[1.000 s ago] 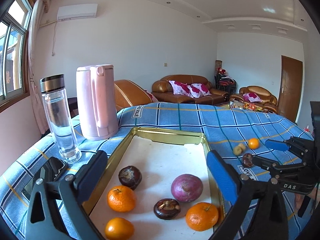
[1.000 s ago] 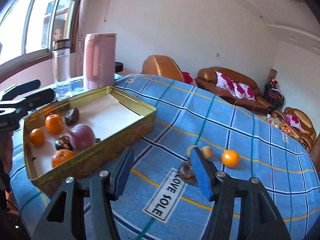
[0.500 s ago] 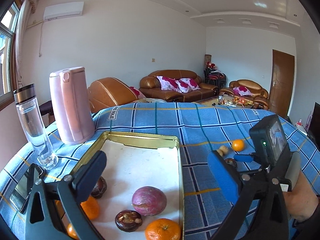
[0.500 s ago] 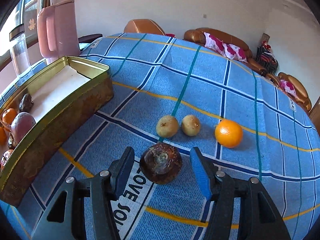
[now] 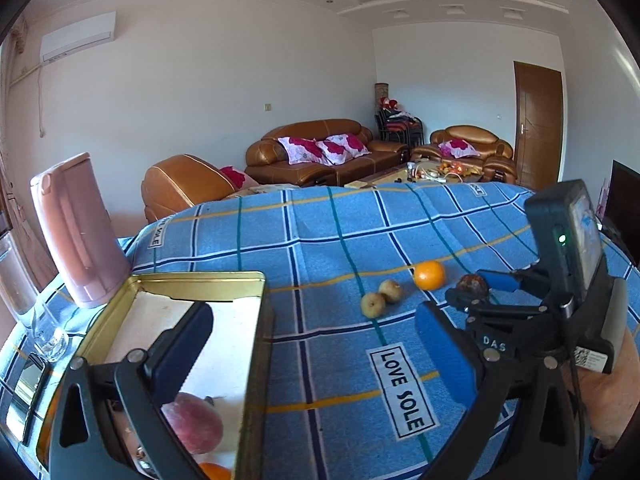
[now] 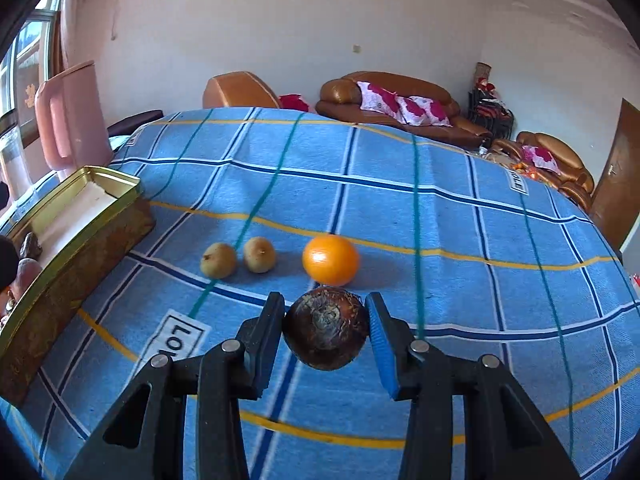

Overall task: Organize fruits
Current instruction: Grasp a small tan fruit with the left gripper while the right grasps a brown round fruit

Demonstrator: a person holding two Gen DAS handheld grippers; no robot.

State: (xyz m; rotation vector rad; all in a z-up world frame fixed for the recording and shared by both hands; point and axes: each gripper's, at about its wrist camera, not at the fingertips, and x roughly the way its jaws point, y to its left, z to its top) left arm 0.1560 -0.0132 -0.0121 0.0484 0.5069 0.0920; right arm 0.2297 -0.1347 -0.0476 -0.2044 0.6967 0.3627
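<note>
Right gripper (image 6: pixel 326 330) advanced from tin side, jaws just closing, now clamped on dark brown fruit (image 6: pixel 326 330) near orange (image 6: pixel 330 260). Left gripper (image 5: pixel 316 354) spread wide, empty, over tin (image 5: pixel 256 320) right edge.

Left gripper (image 5: pixel 316 344): black plastic frame with triangular cut-outs, silver screw heads, blue pads on both fingers.

Right gripper (image 6: pixel 326 330): same black frame, silver screws, blue pads; white "DAS" lettering, QR label at 3 o'clock, black camera block with green light and small screen on top.
</note>
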